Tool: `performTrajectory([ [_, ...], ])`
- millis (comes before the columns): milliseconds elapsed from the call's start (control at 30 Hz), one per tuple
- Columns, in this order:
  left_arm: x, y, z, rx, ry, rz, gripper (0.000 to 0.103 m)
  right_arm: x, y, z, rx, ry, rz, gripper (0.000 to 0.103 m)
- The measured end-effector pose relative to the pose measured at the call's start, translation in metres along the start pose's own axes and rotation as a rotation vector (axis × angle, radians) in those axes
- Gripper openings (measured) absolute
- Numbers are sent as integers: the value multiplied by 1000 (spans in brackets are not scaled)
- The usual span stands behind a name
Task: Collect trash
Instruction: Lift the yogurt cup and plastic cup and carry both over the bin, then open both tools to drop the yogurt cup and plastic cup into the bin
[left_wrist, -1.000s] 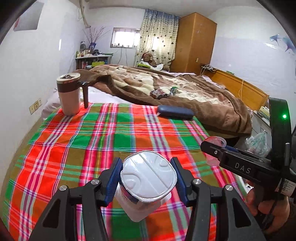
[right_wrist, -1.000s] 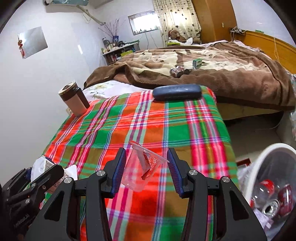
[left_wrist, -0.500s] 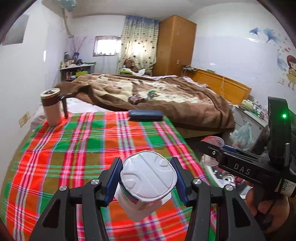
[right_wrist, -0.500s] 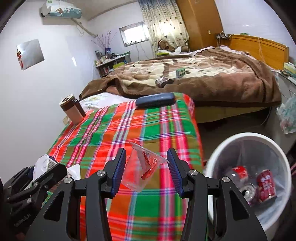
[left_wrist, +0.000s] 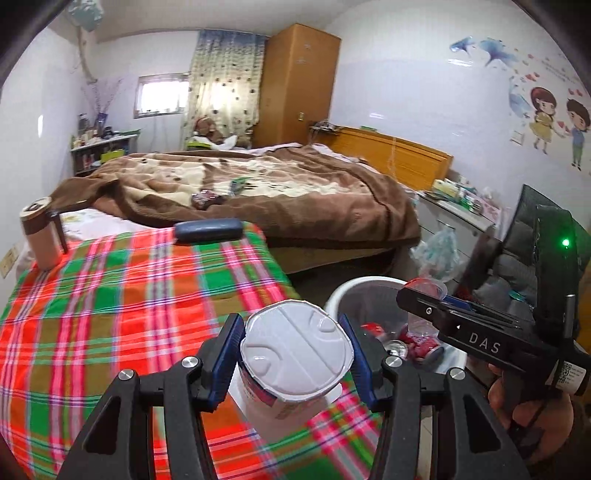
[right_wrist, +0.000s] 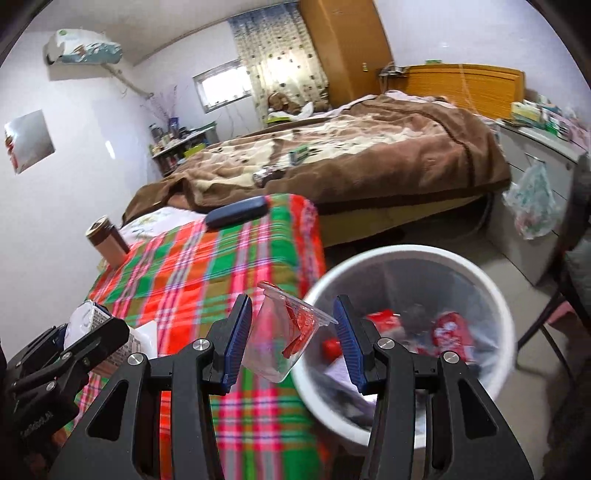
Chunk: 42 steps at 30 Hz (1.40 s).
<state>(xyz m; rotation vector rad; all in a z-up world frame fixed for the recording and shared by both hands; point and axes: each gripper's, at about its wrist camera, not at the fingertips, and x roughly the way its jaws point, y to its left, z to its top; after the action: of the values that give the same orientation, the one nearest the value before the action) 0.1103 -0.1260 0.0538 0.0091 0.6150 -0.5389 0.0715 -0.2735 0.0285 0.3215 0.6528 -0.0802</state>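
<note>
The clear plastic cup (right_wrist: 282, 338) with its red scrap inside sits between the pads of the right tool (right_wrist: 291, 341), which is narrowed around it, mouth tilted up and right, and the white bin (right_wrist: 491, 295) opens just beyond and right, rim under the right pad. The left tool (left_wrist: 293, 365) grips the white foil-lidded tub (left_wrist: 295, 354) over the plaid bench (left_wrist: 110, 295), bin ahead-right; the right one looks nearer.

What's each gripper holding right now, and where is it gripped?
The left gripper clamps a white foil-lidded cup by its sides just under the rim. The right gripper pinches a clear plastic cup across its upper walls.
</note>
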Motion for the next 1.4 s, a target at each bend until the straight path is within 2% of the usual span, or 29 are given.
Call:
performTrajectory([
  [200, 23, -34, 4, 39, 28, -73, 54, -3, -32, -3, 27, 7, -80, 47],
  [433, 58, -66, 5, 66, 77, -125, 54, -4, -61, -5, 39, 24, -149, 47],
  [667, 89, -87, 2, 86, 129, -159, 54, 0, -84, -9, 52, 65, -182, 47],
  [1000, 104, -95, 1, 92, 145, -144, 54, 7, -96, -8, 37, 110, -213, 48],
  [1067, 104, -94, 2, 92, 149, -133, 56, 8, -96, -9, 32, 113, -224, 48],
  [1133, 103, -93, 2, 88, 144, -134, 63, 7, -98, -9, 30, 112, -230, 56],
  [1200, 100, -91, 3, 83, 135, -134, 69, 5, -97, -8, 26, 106, -231, 58],
  [1400, 94, -87, 2, 74, 132, -131, 70, 1, -96, -7, 21, 97, -250, 59],
])
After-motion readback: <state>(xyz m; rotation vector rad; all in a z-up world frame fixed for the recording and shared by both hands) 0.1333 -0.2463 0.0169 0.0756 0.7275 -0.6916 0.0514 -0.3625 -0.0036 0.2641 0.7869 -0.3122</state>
